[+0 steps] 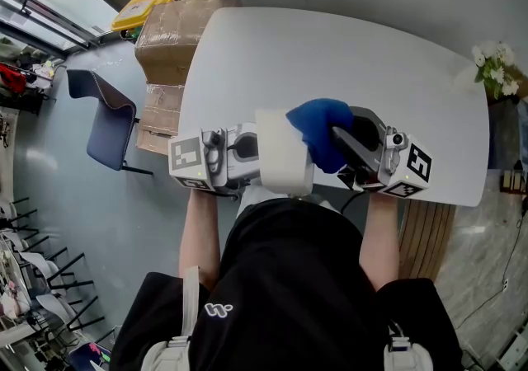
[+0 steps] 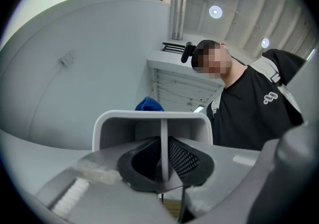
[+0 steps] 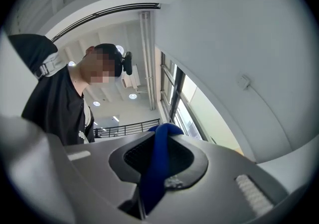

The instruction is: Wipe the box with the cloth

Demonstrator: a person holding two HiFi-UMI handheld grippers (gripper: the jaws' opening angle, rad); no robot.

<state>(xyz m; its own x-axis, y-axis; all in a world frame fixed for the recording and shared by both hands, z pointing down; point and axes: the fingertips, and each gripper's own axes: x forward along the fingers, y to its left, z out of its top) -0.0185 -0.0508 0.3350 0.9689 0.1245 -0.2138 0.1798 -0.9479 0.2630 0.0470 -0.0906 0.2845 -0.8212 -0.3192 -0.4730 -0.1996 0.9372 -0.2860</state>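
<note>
A white open box [image 1: 280, 155] is held up over the near edge of the white table [image 1: 330, 56]. My left gripper [image 1: 257, 151] is shut on one thin wall of it; in the left gripper view the box [image 2: 149, 123] fills the space ahead of the left gripper [image 2: 162, 156]. A blue cloth [image 1: 322, 132] lies against the box's right side, with my right gripper [image 1: 342, 143] shut on it. In the right gripper view a fold of the cloth [image 3: 157, 168] runs between the jaws of the right gripper [image 3: 155, 163]. Over the box rim the cloth [image 2: 148, 104] peeks out.
Taped cardboard boxes [image 1: 169, 39] stand at the table's left end, with a blue chair [image 1: 107, 118] beside them. White flowers [image 1: 495, 64] sit at the far right. A slatted wooden panel [image 1: 425, 237] is under the table's right end.
</note>
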